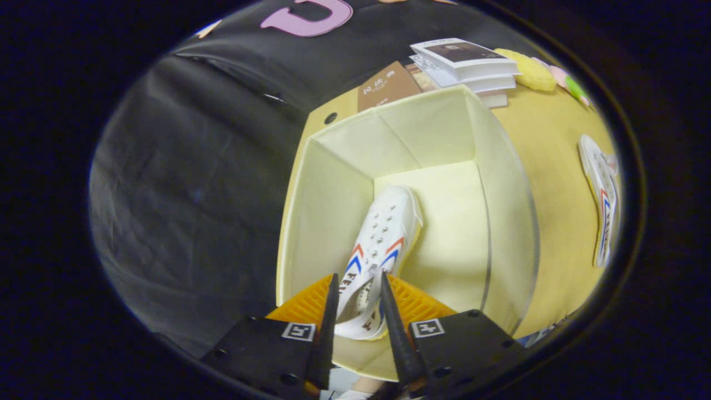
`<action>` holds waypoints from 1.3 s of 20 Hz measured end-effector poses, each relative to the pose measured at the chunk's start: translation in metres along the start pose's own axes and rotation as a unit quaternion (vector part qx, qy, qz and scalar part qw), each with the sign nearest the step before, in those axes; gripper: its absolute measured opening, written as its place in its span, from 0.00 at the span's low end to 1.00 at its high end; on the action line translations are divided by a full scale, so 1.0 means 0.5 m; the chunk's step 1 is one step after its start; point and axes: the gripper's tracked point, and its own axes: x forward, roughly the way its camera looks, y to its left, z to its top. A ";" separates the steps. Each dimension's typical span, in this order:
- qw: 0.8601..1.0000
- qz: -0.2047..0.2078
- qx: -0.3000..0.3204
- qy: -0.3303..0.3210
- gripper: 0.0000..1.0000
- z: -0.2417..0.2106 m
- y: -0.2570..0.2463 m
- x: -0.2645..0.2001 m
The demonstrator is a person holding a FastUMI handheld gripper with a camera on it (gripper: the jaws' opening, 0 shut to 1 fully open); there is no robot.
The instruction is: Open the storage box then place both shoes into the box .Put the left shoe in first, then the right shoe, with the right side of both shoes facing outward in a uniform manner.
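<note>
While the first shoe (383,236) hangs toe-down inside the open storage box (339,183), its heel end sits between the tongs (358,303), which are closed to a narrow gap with both fingers (328,311) pressing on the collar and tongue area, so the shoe is judged to be held rather than resting free. Its toe is close to or touching the box floor near the left wall; contact cannot be confirmed from this angle. White upper, metal eyelets and red and blue chevrons on the side are visible, the chevron side facing toward the right-hand, clear-edged wall of the box. Whether this is the left shoe cannot be verified here, though the task order suggests it. The box stands open-topped on the yellow counter (547,166), near its left edge, with pale inner walls and nothing else inside. The second shoe (602,200) lies on its side on the counter, well apart to the right of the box. Beyond the box, a stack of books (472,66) and a brown booklet (386,86) lie at the back of the counter, with soft toys (533,75) just beside the books. Step in hand, by judgement: placing the first shoe. The next move calls for lowering it until it settles on the floor against the left wall, releasing without tipping it, withdrawing clear of the rim, then crossing right for the second shoe, leaving room beside the first
</note>
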 end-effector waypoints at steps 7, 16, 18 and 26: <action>0.992 0.085 -0.091 -0.016 0.81 -0.015 0.003 -0.139; 0.987 0.029 -0.102 -0.120 1.00 0.058 -0.283 -0.309; 0.985 -0.013 -0.090 -0.150 1.00 0.080 -0.394 -0.333; 0.961 -0.161 -0.079 -0.210 0.99 0.090 -0.701 -0.360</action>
